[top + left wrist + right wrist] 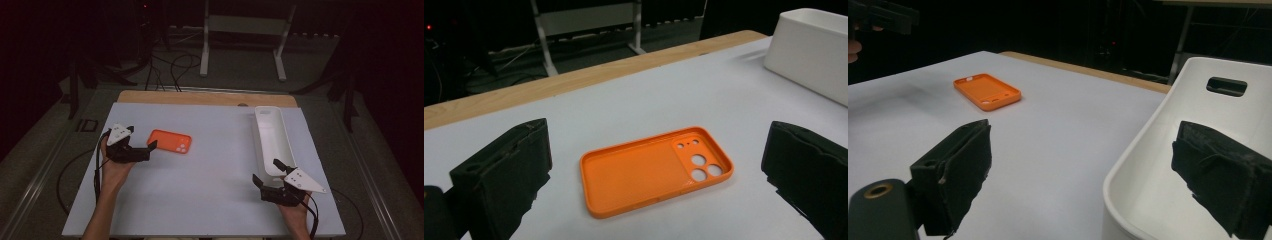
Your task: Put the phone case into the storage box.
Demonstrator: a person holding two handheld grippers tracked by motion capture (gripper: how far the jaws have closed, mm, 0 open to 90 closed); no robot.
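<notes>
Two tongs are spread wide and hold nothing. The left tongs (142, 141) sit left of centre in the high view, pointing at the orange phone case (170, 141), which lies open side up on the counter (210, 170). The right tongs (270, 172) wait at the near end of the white bin (270, 135), lower right. This looks like the approach: next, the left jaws must straddle the case's thin edges.
</notes>
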